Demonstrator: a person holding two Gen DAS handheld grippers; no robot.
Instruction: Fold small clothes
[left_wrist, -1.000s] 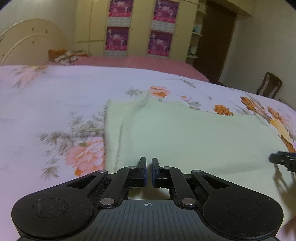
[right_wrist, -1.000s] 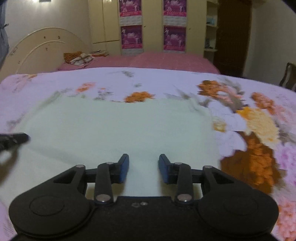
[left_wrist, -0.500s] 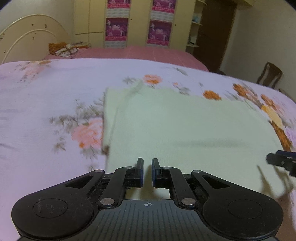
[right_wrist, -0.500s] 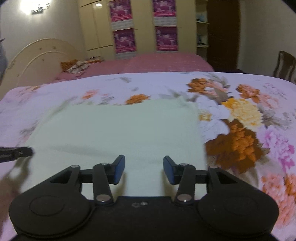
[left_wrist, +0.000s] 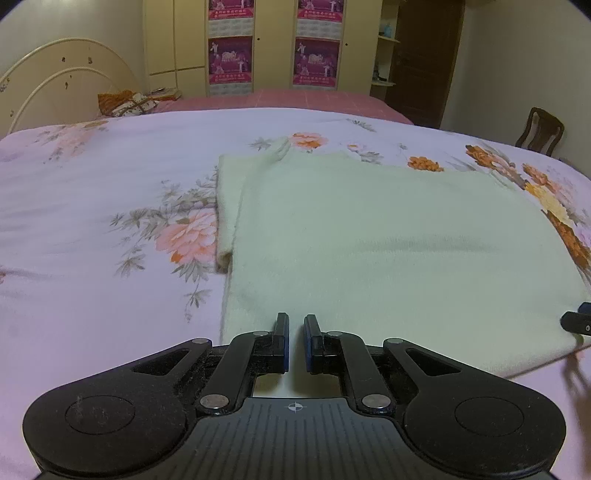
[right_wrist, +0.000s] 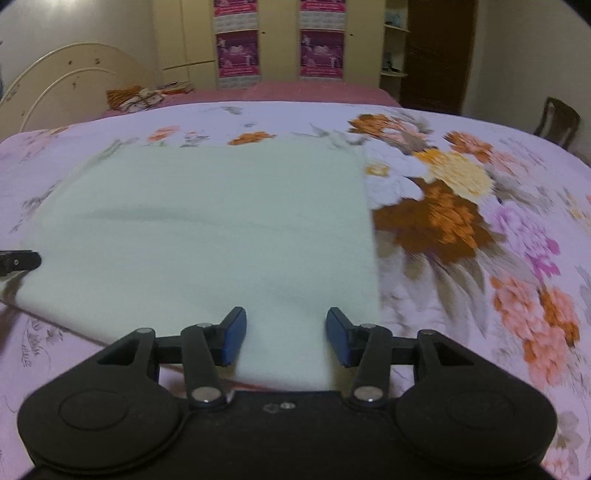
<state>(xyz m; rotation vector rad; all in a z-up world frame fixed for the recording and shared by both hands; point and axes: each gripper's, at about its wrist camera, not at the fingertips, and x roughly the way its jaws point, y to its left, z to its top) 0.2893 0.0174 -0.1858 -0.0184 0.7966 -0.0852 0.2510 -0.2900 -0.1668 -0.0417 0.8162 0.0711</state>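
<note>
A pale green cloth (left_wrist: 388, 251) lies flat on the floral bedspread (left_wrist: 92, 206), with a second layer showing as a strip along its left side. My left gripper (left_wrist: 295, 317) hovers over the cloth's near left corner, its jaws shut to a thin slit with nothing seen between them. In the right wrist view the same cloth (right_wrist: 207, 229) fills the middle. My right gripper (right_wrist: 286, 314) stands open above its near right corner, and the pads do not press on the fabric. Each gripper's tip shows at the edge of the other's view: the right gripper (left_wrist: 576, 321) and the left gripper (right_wrist: 18, 260).
The bedspread spreads wide to the left and right of the cloth. Behind it are a pink bed with a patterned bundle (left_wrist: 125, 103), a cream headboard (left_wrist: 55, 88) and a wardrobe with posters (left_wrist: 273, 48). A wooden chair (left_wrist: 539, 131) stands at the far right.
Both grippers have drawn back toward the cloth's near edge, so more of the cloth shows ahead of them. The right gripper's jaws have widened. The left jaws stay almost together.
</note>
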